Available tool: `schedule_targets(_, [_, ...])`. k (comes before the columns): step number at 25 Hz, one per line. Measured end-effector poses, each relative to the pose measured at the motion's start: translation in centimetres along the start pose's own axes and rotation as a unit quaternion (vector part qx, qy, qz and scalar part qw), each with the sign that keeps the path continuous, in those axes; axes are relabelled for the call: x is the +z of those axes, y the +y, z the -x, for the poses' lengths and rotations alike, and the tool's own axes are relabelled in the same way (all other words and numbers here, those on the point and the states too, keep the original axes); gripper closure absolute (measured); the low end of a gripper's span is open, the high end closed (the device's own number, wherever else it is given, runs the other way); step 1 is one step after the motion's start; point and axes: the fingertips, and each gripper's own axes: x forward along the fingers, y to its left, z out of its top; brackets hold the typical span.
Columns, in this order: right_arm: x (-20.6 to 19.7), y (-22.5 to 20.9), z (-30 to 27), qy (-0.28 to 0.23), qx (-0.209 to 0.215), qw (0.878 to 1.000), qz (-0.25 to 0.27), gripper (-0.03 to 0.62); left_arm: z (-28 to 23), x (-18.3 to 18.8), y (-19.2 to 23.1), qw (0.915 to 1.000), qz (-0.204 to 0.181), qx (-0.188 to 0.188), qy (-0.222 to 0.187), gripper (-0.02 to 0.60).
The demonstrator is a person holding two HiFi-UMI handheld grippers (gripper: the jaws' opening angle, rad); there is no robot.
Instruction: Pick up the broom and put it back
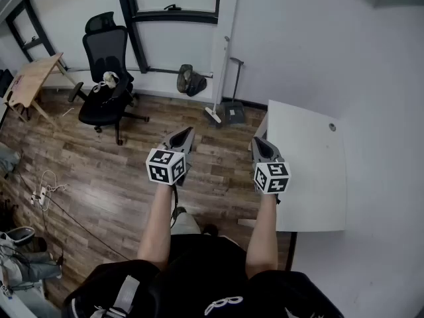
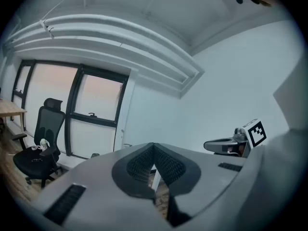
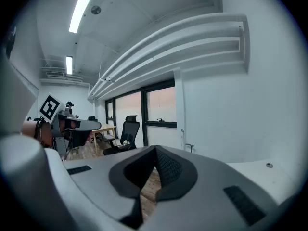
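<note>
The broom leans against the far white wall, with its pale handle up and its head on the wood floor. A dark dustpan stands beside it on the right. Both grippers are held out at waist height, well short of the broom and pointing toward it. My left gripper has its jaws together and holds nothing; its tips meet in the left gripper view. My right gripper is likewise shut and empty. The broom handle shows thin and distant in the right gripper view.
A white table stands close on the right, next to the right gripper. A black office chair sits at the left near the window, with a wooden desk beyond it. A dark bag lies at the wall. Cables trail on the floor.
</note>
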Motion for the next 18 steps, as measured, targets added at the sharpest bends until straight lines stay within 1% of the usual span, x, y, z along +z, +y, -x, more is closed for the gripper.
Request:
schedule_targets(4, [0.6, 0.9, 0.4, 0.001, -0.007, 1.000, 0.000, 0.569, 1.2, 0.7, 0.6, 1.0000, -0.003, -0.005, 0.005, 0.565])
schedule_targets(8, [0.7, 2.1, -0.6, 0.006, -0.016, 1.000, -0.004, 0.569, 1.8, 1.1, 2.4, 0.9999, 0.003, -0.011, 0.007, 0.565])
schedule_targets(13, [1.5, 2.9, -1.6, 0.013, -0.039, 0.999, -0.002, 0.569, 1.9, 1.8, 4.3, 0.9998, 0.001, -0.016, 0.009, 0.565])
schedule_targets(18, [1.9, 4.4, -3.2, 0.018, -0.047, 0.999, -0.003, 0.569, 1.9, 2.3, 6.7, 0.9996, 0.000, -0.025, 0.012, 0.565])
